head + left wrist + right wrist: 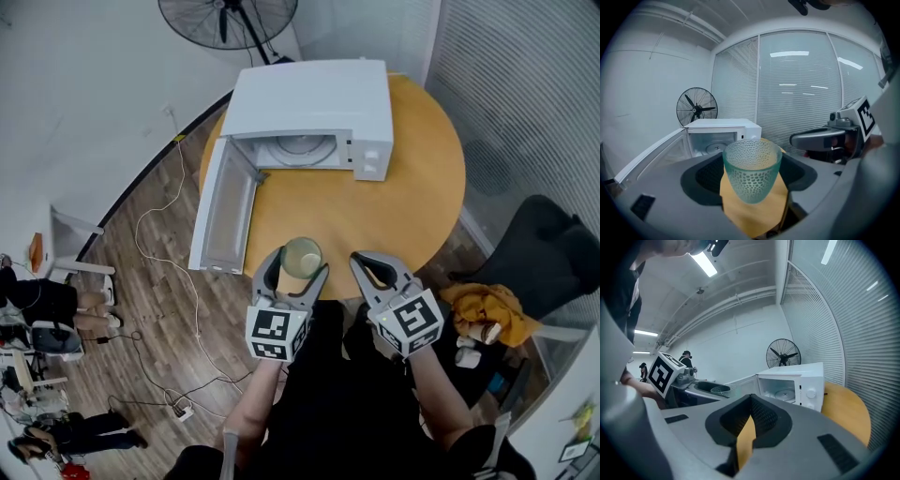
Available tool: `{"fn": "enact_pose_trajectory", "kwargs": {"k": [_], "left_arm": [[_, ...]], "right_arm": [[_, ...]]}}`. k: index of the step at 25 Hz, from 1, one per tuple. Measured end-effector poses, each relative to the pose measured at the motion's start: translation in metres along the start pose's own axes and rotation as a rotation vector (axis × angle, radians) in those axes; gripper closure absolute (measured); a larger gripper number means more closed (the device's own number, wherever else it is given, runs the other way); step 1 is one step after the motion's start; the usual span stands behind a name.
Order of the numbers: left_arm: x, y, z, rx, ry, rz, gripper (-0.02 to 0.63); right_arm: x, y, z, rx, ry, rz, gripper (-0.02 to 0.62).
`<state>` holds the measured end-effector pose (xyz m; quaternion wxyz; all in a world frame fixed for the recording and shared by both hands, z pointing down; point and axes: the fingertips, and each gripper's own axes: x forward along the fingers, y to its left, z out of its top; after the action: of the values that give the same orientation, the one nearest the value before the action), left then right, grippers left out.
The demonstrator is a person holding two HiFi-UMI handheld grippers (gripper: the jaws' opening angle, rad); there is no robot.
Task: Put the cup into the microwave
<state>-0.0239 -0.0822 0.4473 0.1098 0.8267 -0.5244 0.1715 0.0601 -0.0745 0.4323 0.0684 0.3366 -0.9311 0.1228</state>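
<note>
left hand-held gripper [299, 265] clamps one cup [301, 254], right hand-held gripper [373, 263] closed; one microwave [314, 98] open.

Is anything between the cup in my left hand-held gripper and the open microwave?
Nothing visible. The table between the cup and the microwave is bare, and the door stands open at the left, off that path.

The cup [301, 256] was pale green translucent glass, dimpled all over and narrowing toward its base. It stood upright and empty between the jaws of my left gripper [298, 264], over the near edge of the round wooden table [375, 206]. The white microwave [314, 103] sat at the table's far side, its door [223, 211] swung wide open, the glass turntable [302, 145] showing inside.
</note>
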Motion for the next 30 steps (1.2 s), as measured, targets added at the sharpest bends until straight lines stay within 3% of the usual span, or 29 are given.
{"fn": "enact_pose_trajectory", "kwargs": {"k": [16, 26, 30], "left_arm": [[0.103, 0.061, 0.012, 0.038, 0.014, -0.129, 0.247], [0.18, 0.107, -0.002, 0.069, 0.033, -0.212, 0.245], [0.209, 0.128, -0.009, 0.064, 0.041, -0.21, 0.245]], "right_arm": [[0.055, -0.049, 0.017, 0.028, 0.052, -0.157, 0.586], [0.093, -0.085, 0.015, 0.03, 0.095, -0.268, 0.586], [0.105, -0.09, 0.009, 0.039, 0.115, -0.298, 0.584]]}}
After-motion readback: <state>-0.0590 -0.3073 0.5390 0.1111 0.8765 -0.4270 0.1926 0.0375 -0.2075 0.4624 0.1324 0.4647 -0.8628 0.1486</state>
